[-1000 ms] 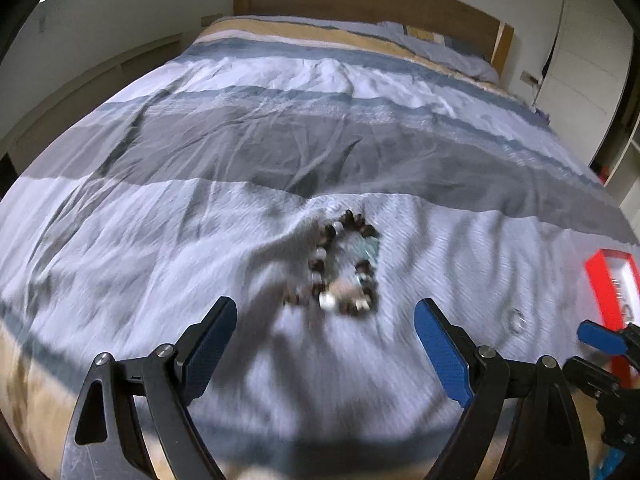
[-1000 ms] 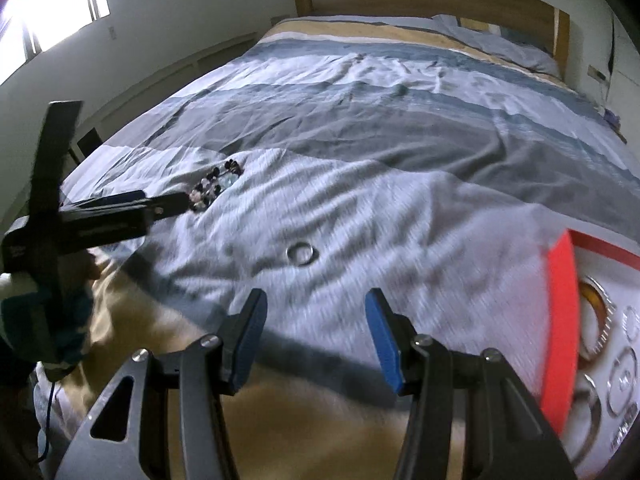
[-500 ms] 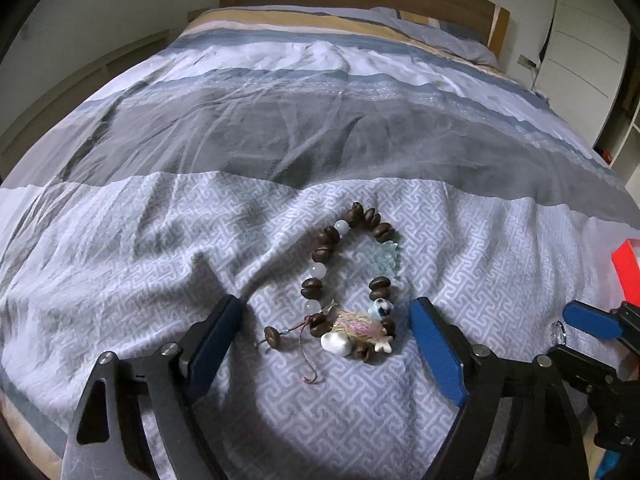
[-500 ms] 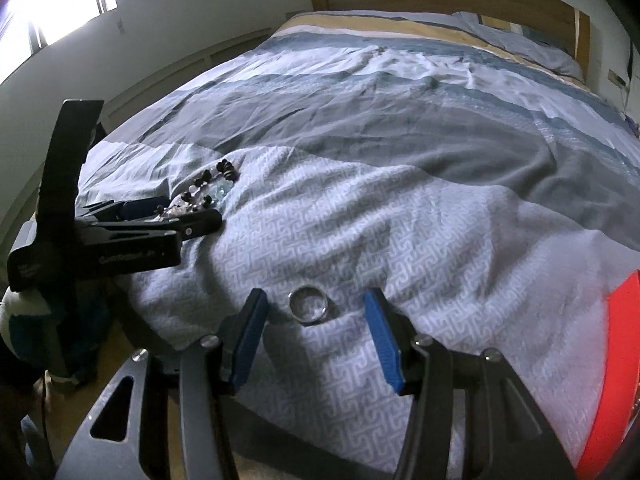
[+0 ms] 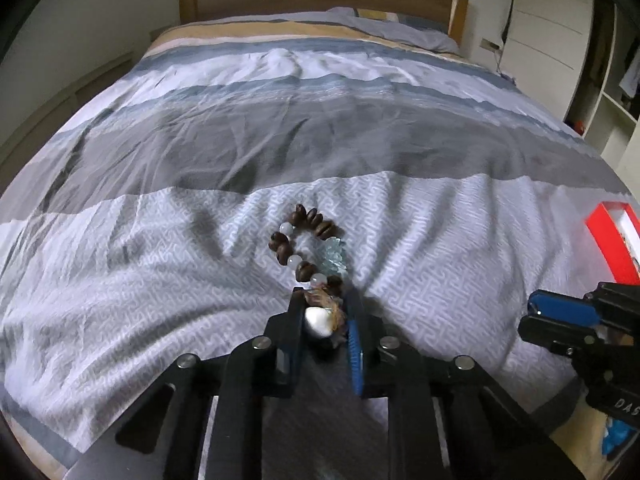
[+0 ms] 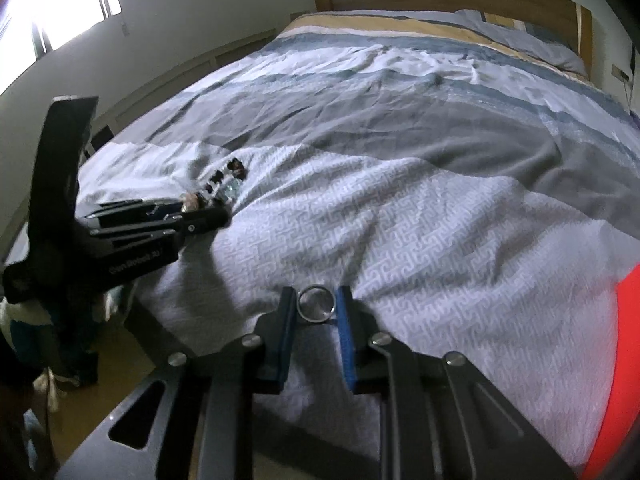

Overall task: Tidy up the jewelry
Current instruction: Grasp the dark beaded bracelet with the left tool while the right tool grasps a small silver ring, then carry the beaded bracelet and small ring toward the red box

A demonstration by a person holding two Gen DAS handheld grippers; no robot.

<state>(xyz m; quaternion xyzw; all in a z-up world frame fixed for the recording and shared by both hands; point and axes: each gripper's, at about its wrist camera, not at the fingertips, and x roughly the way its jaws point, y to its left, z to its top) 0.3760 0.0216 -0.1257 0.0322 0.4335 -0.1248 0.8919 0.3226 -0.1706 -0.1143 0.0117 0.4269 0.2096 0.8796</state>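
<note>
On the bed: patterned grey-and-white duvet, both tools down near its foot end
Left tool: jaws have just been closing, now pinched narrow on the bead bracelet at its white charm end; rest of the loop lies on the duvet ahead of the tips
Right tool: also just closed in, blue pads touching both sides of the silver ring, which sits on the duvet
Red box: off to the right on the bed, well apart from the bracelet

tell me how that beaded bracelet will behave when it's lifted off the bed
The beaded bracelet is separate beads on cord, so it will probably droop floppily below the left gripper, whose jaws pinch only its near end. It looks light. The glassy charm may swing.
</note>
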